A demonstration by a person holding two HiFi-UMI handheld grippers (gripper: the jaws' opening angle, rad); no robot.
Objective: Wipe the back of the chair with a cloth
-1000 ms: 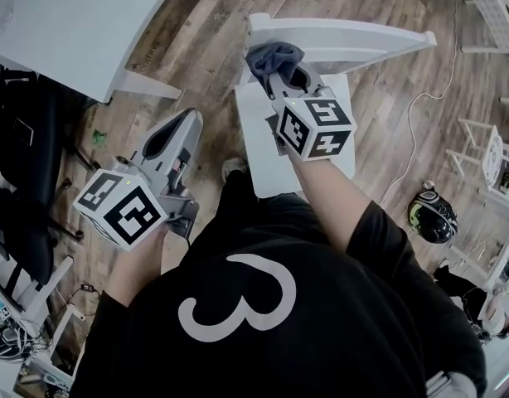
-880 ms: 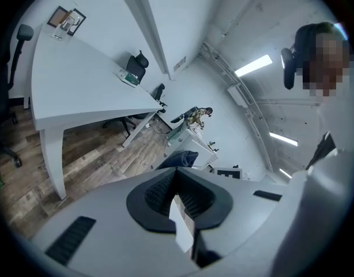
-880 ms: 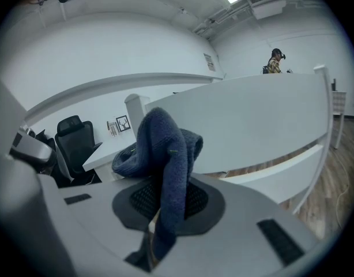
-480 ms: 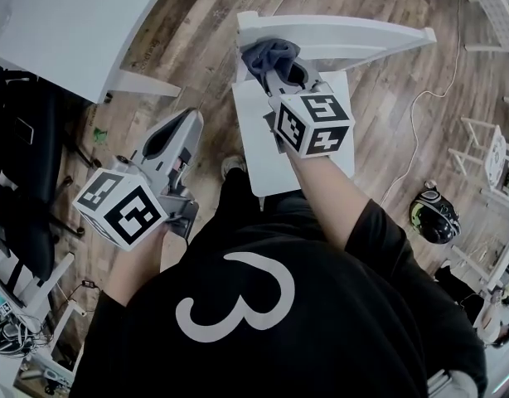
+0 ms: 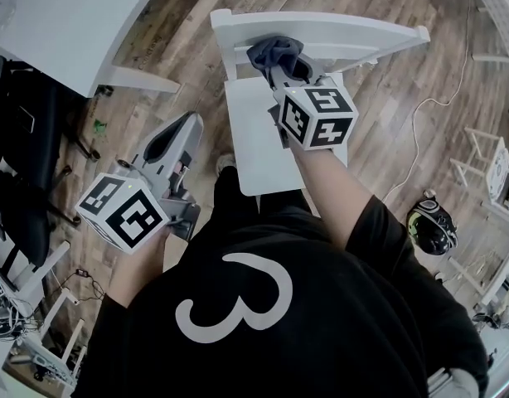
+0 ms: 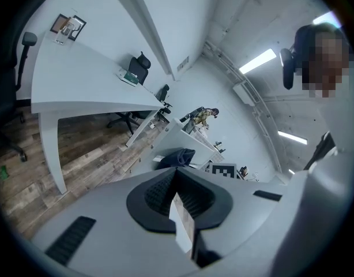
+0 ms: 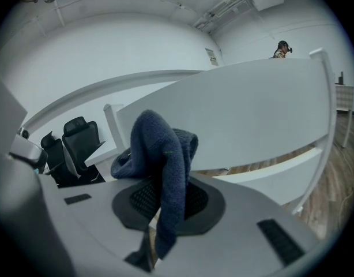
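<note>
At the far left a white worktop (image 5: 72,23) stands over the wooden floor (image 5: 184,19). Beside it, the left gripper (image 5: 173,135) hangs over the floor, well apart from the chair, its fingers (image 6: 161,192) pressed together with nothing between them. To its right stands the white chair (image 5: 250,152), its seat toward the person and its curved back (image 5: 362,33) on the far side. The right gripper (image 5: 281,66) reaches over the seat with its fingers (image 7: 142,199) clamped on a dark blue-grey cloth (image 5: 275,53). The cloth bunches up above the fingers and lies against the chair's back, toward that back's left end. Farther right, a dark helmet (image 5: 433,215) lies on the floor.
</note>
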